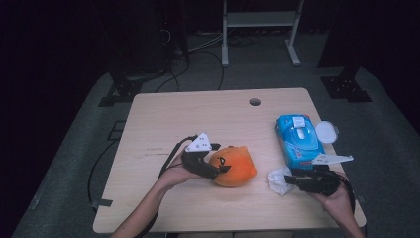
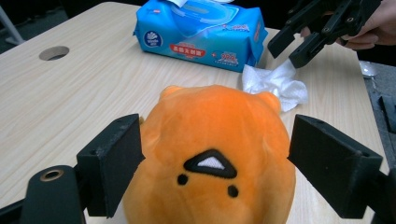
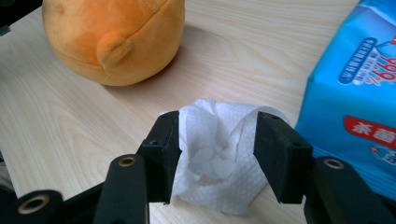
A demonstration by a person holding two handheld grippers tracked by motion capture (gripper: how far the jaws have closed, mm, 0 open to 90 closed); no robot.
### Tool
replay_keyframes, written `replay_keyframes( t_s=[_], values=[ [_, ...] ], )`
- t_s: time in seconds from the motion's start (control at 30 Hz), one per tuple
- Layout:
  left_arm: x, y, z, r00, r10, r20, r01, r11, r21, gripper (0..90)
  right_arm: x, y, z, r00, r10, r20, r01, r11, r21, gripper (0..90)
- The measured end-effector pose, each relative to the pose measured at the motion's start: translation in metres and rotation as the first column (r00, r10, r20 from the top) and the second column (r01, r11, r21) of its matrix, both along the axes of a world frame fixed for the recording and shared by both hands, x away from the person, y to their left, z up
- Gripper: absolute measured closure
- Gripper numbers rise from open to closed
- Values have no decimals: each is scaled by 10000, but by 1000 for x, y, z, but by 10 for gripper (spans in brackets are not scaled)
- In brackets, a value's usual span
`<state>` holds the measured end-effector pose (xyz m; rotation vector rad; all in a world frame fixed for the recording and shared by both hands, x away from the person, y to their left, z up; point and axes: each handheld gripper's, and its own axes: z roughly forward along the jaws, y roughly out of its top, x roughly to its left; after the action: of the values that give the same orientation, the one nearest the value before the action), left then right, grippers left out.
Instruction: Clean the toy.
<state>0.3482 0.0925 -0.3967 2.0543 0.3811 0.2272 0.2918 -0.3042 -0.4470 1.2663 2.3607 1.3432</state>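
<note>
1. On top of a pale wooden table (image 1: 163, 116) with visible grain and a round cable hole (image 1: 254, 102), everything is sitting toward the near edge.
2. Around it the room is staying pretty dark: grey floor, black cables trailing off behind, and a white metal frame (image 1: 261, 29) standing at the back.
3. The left gripper (image 1: 214, 169) is straddling an orange plush toy (image 1: 234, 166), jaws standing wide, the left pad right at the fur and the right one clear of it (not squeezing it).
4. The right gripper (image 1: 292, 179) is hanging over a crumpled white wipe (image 3: 218, 156) lying on the wood, jaws apart on either side of it, the wipe bunching up between them.
5. Just beside that, a blue pack of wet wipes (image 1: 298, 140) is lying with its lid flipped open.
</note>
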Motion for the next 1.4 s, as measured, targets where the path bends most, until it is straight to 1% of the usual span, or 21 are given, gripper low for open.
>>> replay_keyframes(
  t_s=[0.27, 0.37, 0.53, 0.63, 0.83, 1.07, 1.3, 1.4],
  values=[
    [-1, 21, 0, 9989, 469, -4, -469, 9989, 37, 160, -5, -6, 0, 9999, -122, 103, 122, 9999, 56, 494],
    [-2, 31, -2, 9977, 672, -114, -673, 9977, -18, 156, -7, -8, 1, 9998, -157, 114, 157, 9999, 63, 492],
    [-5, 47, -3, 9959, 898, -135, -896, 9958, 170, 155, -9, -12, 1, 9996, -265, 129, 263, 9996, 104, 488],
    [-6, 56, -5, 9940, 1082, -186, -1079, 9940, 178, 148, -10, -15, 1, 9994, -328, 90, 327, 9994, 93, 484],
    [-8, 74, -9, 9891, 1445, -271, -1442, 9895, 130, 143, -12, -17, 1, 9992, -403, 84, 403, 9992, 74, 478],
    [-10, 93, -17, 9817, 1859, -420, -1851, 9825, 222, 138, -13, -19, 1, 9990, -444, 94, 444, 9990, 78, 469],
    [-11, 107, -27, 9740, 2185, -605, -2164, 9755, 403, 133, -14, -20, 1, 9989, -460, 81, 460, 9989, 42, 459],
    [-12, 112, -31, 9708, 2307, -665, -2283, 9727, 412, 130, -15, -20, 1, 9989, -473, 64, 472, 9989, 45, 456]
  ],
)
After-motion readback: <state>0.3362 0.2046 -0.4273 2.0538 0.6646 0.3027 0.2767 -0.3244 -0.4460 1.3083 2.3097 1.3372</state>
